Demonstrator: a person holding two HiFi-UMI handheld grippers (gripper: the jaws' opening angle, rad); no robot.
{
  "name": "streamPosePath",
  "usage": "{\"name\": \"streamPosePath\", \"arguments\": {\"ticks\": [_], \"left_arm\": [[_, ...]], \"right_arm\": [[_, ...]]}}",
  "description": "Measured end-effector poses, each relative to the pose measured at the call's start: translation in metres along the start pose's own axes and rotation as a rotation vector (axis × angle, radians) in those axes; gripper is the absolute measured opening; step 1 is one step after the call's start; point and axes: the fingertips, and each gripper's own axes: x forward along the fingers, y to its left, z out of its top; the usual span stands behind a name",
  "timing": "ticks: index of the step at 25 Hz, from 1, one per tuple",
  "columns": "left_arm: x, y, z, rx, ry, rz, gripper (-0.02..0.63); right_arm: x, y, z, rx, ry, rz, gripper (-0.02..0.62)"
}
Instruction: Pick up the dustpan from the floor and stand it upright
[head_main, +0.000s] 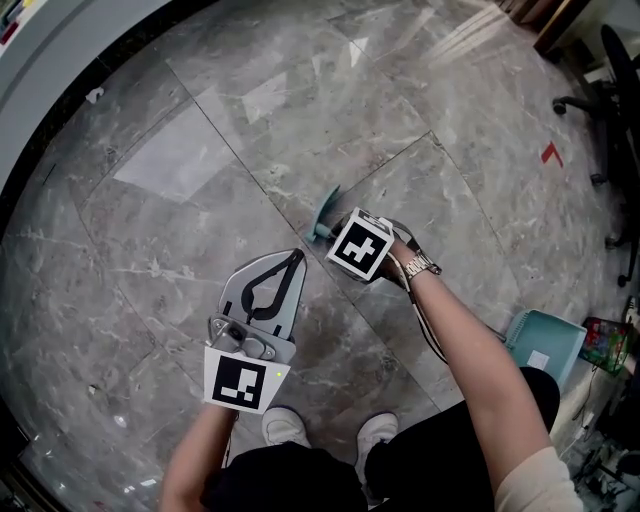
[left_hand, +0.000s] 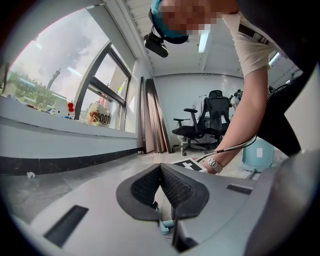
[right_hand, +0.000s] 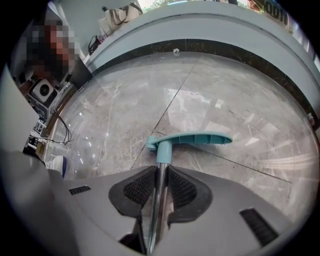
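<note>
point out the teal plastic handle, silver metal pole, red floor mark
teal plastic handle (right_hand: 200, 138), right gripper view, mid grip
silver metal pole (right_hand: 159, 180), right gripper view, upper shaft
red floor mark (head_main: 551, 153), head view, its middle

Office: swivel chairs (left_hand: 216, 112) (marble floor (head_main: 200, 230)).

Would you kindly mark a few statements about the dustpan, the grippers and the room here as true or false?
1. The dustpan's pole stands between the jaws of the right gripper. True.
2. The jaws of the left gripper gape wide. False: their tips meet.
3. The handle is red. False: it is teal.
4. The floor is carpeted. False: it is glossy stone tile.
5. A watch sits on the person's right wrist. True.
6. An office chair stands in the room. True.
</note>
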Motion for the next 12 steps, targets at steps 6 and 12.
{"name": "streamPosePath", "arguments": {"ticks": [6, 12], "left_arm": [[0.010, 0.000, 0.013, -0.020, -0.026, -0.004, 0.011], [0.002, -0.005, 0.078, -0.026, 0.012, -0.028, 0.011]], "right_arm": [[-0.011, 0.002, 0.003, 0.029, -0.055, -0.005, 0.092], [-0.105, 0.013, 0.018, 0.021, -0.174, -0.008, 0.092]]}}
